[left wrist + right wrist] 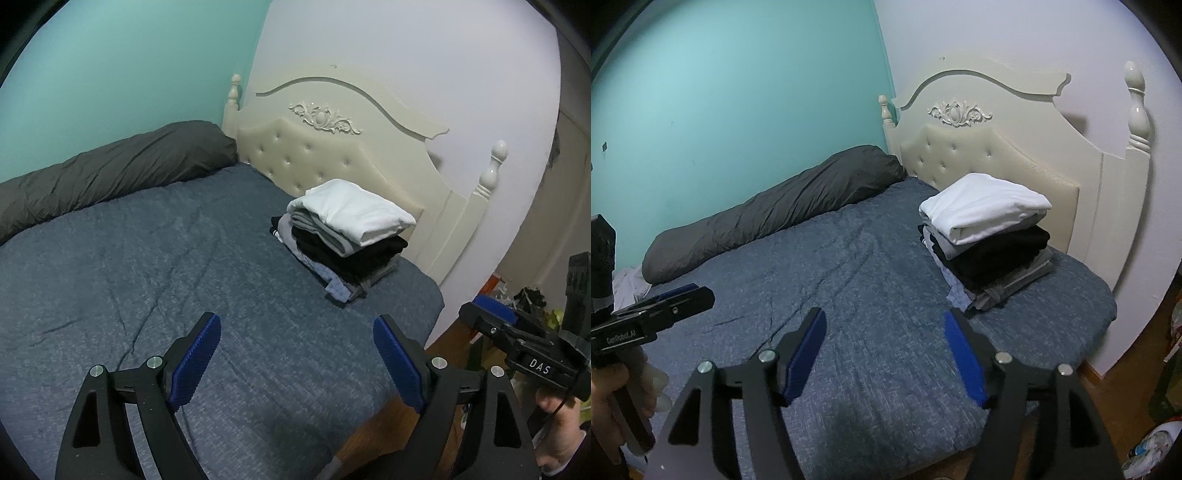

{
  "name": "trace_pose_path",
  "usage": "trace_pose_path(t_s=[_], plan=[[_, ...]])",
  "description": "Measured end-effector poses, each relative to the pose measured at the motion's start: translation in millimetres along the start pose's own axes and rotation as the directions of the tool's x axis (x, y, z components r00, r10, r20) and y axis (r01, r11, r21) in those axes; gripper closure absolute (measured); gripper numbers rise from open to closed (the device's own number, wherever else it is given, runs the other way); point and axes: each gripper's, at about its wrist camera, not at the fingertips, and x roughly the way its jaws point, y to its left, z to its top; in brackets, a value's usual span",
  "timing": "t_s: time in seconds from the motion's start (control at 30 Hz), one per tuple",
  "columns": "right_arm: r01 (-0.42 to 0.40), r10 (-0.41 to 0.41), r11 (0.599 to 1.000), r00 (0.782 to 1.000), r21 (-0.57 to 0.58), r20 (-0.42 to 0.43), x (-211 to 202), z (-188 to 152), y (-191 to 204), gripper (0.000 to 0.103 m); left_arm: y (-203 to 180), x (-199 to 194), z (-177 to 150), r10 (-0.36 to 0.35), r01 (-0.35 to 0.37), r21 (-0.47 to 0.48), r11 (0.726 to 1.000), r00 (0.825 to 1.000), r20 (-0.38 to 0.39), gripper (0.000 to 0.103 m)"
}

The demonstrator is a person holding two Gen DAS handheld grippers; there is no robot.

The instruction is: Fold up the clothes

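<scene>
Left wrist view: my left gripper point(297, 363) and right gripper point(884, 356) both hang with jaws wide, nothing in them — folded stack point(345, 236) sits by the headboard point(332, 155), probably parked clear of the bed point(147, 258).

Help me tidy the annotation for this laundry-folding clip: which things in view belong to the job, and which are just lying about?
Part of the job:
- stack of folded clothes, white garment on top
- left gripper, open, empty
- right gripper, open, empty
- blue bedspread, the work surface

Just lying about:
- dark grey bolster pillow along the teal wall
- cream headboard
- floor clutter beside the bed
</scene>
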Motion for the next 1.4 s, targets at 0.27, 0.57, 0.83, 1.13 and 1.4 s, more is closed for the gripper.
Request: trace_pose_path(t_s=[0.27,0.57,0.83,1.13,1.4], plan=[[0.007,-0.007,1.000,1.000,-0.004,0.007,-16.8,-5.0,2.1,0.026,-4.8,-14.8,-7.2,0.032,-0.032,-0.003,0.999,0.999,0.020,0.000],[0.003,-0.003,1.000,1.000,-0.001,-0.005,-28.2,-17.7,8.4,0.015,-12.0,-25.3,-14.3,0.054,-0.054,0.012,0.998,0.998,0.019,0.000],[0.032,-0.032,0.999,0.999,0.005,0.015,-40.9,-26.8,11.1,0.005,-13.3,-32.4,-19.1,0.082,-0.083,0.014,0.996,0.996,0.022,0.000],[0.023,-0.024,1.000,1.000,0.009,0.020,-55.1,-32.3,15.2,0.004,-11.8,-36.8,-28.6,0.094,-0.094,0.015,0.995,0.996,0.008,0.000],[0.021,-0.021,1.000,0.999,-0.005,0.025,-60.5,-39.2,22.4,0.004,-12.2,-48.1,-32.7,0.105,-0.106,0.022,0.994,0.994,0.019,0.000]])
